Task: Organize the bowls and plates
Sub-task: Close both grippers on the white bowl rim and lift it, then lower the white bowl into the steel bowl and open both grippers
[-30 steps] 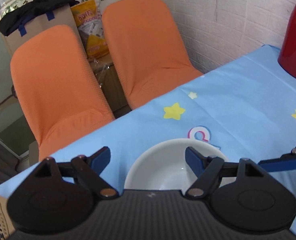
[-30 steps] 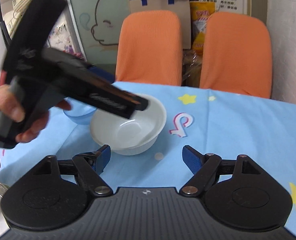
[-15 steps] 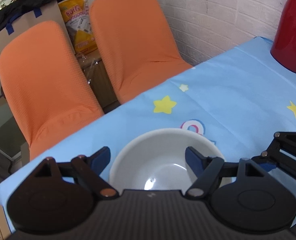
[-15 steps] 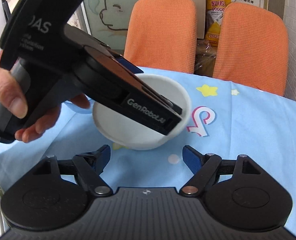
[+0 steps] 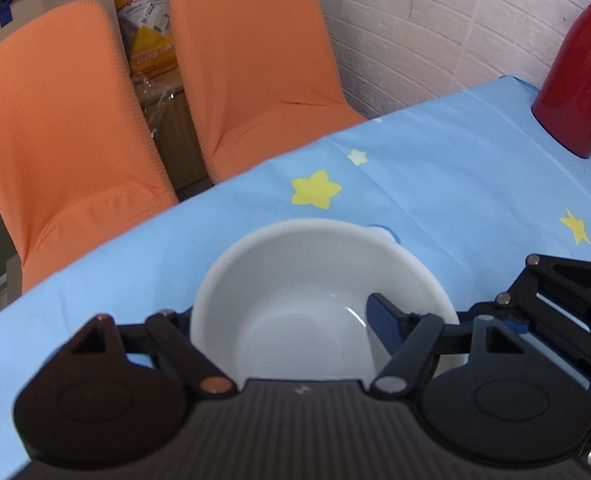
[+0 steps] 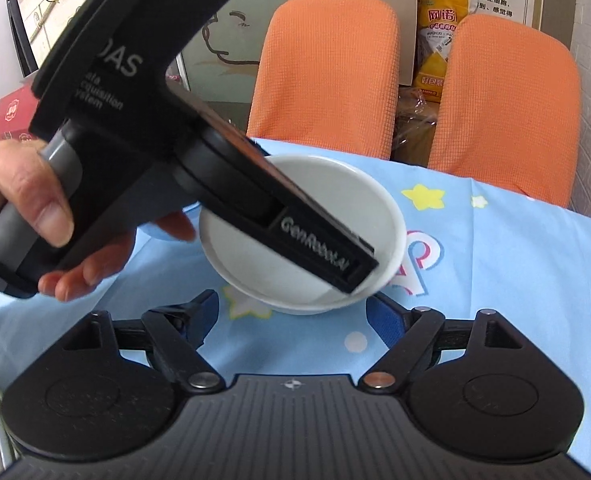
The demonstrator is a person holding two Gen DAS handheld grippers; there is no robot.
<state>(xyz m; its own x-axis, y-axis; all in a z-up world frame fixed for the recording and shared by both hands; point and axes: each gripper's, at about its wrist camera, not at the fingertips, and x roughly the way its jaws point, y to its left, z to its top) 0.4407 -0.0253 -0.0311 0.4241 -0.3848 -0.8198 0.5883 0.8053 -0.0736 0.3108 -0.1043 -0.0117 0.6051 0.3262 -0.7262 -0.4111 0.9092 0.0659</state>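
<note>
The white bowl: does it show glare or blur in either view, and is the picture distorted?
Left wrist view: the white bowl is slightly soft, with a thin bright glint inside; wall bricks curve from fisheye distortion. Right wrist view: the bowl is evenly lit without strong glare, and the left hand-held gripper covers part of it, its lettering slightly blurred.

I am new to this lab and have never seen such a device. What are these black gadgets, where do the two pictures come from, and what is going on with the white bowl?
A person holds a two-finger gripper in each hand; each carries a camera looking along its fingers. In the left camera's picture the left gripper is open and straddles the rim of the white bowl, one finger inside, one outside. The right camera shows this from the side: the left hand holds that tool over the bowl, while the right gripper waits open and empty nearby. The bowl sits on a blue tablecloth with stars. A red thermos jug stands further off.
</note>
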